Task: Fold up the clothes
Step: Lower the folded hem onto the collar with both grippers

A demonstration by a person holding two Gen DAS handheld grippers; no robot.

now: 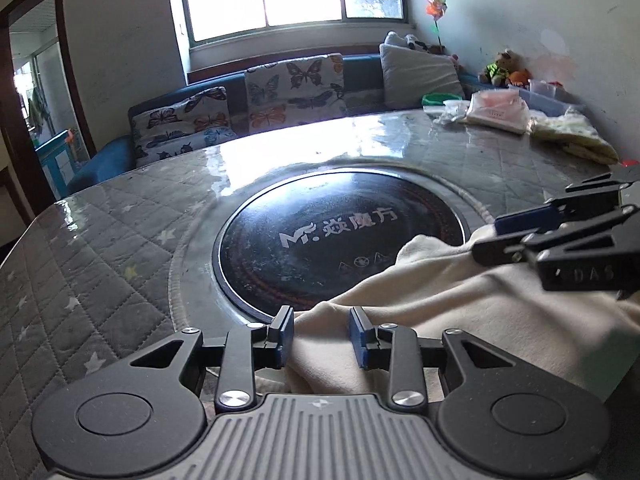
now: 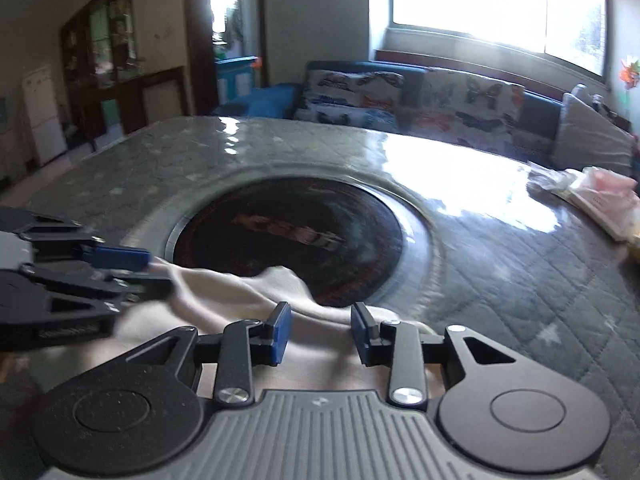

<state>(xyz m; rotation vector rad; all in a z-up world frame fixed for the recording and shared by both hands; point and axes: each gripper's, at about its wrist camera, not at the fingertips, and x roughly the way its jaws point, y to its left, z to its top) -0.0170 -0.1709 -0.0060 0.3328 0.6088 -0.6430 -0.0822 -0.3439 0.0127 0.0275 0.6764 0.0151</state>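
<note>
Our left gripper [image 1: 322,334] has its jaws spread wide, blue pads [image 1: 285,336] on either side of a fold of the cream garment [image 1: 420,304], nothing pinched between them. Over on the right gripper [image 2: 322,334], same story: jaws parted wide, the garment's [image 2: 240,292] edge lying under the gap, no grip on it that we can see.

In the left wrist view the right gripper [image 1: 516,232] comes in from the right side, its tips resting over the cloth's far edge. In the right wrist view the left gripper [image 2: 140,272] comes in from the left, just above the fabric.

The cream garment lies rumpled at the near edge of the table [image 1: 120,232], its far hem spilling onto the round black cooktop [image 1: 320,240] set into the middle. The quilted grey cover with pale stars sits under a glossy clear sheet that catches the window glare.

At the far right of the table we've got bagged items [image 1: 496,110] and a pale folded cloth [image 1: 572,136]. Beyond the far edge runs a blue sofa with butterfly cushions [image 1: 296,84], a grey pillow [image 1: 420,76] and a stuffed toy [image 1: 504,66] further right.
</note>
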